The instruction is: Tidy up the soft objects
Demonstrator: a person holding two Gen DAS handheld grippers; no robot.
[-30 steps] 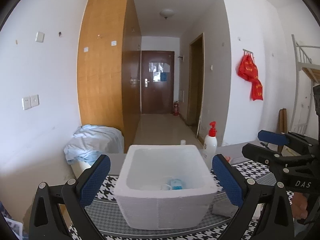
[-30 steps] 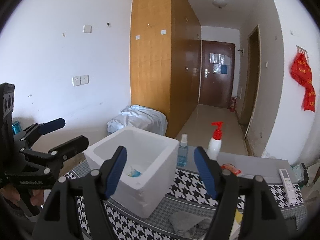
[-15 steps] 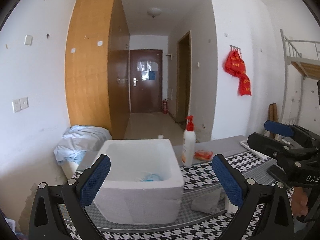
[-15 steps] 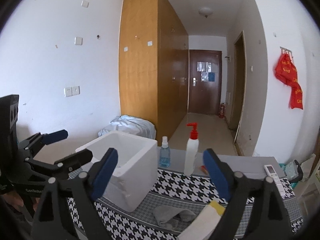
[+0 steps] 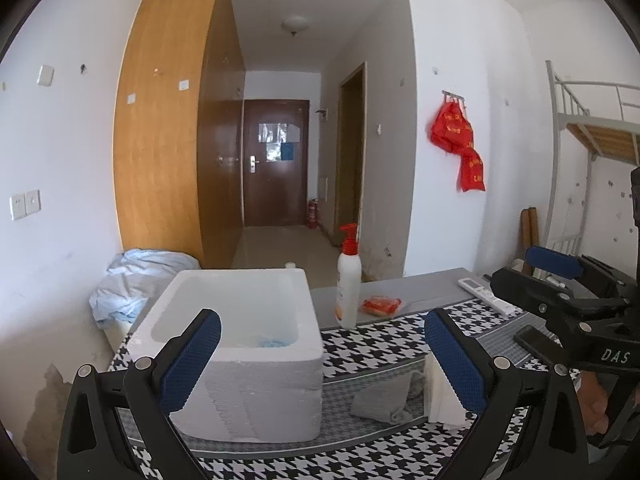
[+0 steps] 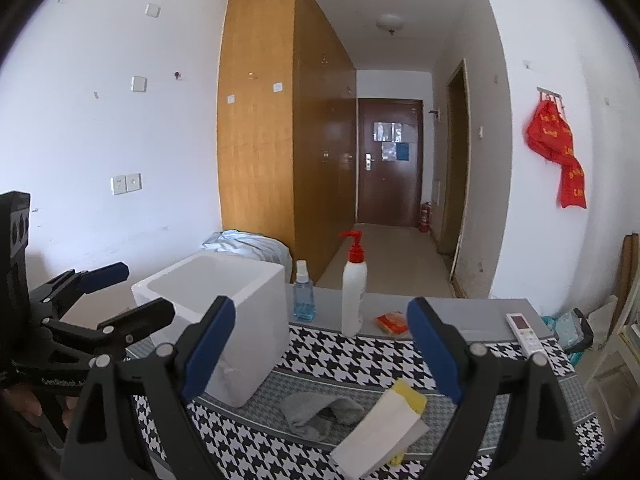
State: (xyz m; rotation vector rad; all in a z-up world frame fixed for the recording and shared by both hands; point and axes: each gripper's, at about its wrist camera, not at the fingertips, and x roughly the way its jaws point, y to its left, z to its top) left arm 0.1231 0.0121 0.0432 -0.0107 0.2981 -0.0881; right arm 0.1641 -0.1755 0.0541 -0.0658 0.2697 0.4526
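Observation:
A white foam box (image 5: 240,344) stands on the left of the houndstooth tablecloth (image 5: 372,344), with something light blue (image 5: 274,342) on its bottom. To its right lie a crumpled grey cloth (image 6: 320,410) and a white sponge with a yellow layer (image 6: 380,428). My left gripper (image 5: 320,320) is open and empty, hovering in front of the box and the grey cloth (image 5: 384,398). My right gripper (image 6: 320,308) is open wide, above and short of the cloth and sponge, with nothing between its pads. Each gripper shows at the edge of the other's view.
A white pump bottle with a red top (image 6: 354,288), a blue spray bottle (image 6: 304,296), an orange packet (image 6: 392,322) and a remote (image 6: 526,330) sit along the table's far side. A dark phone (image 5: 536,344) lies at the right. A pale blue bundle (image 5: 136,280) lies behind the box.
Both grippers moved right along the table, so the box slid left in both views. The right jaws widened. The grey cloth and the sponge came fully into view.

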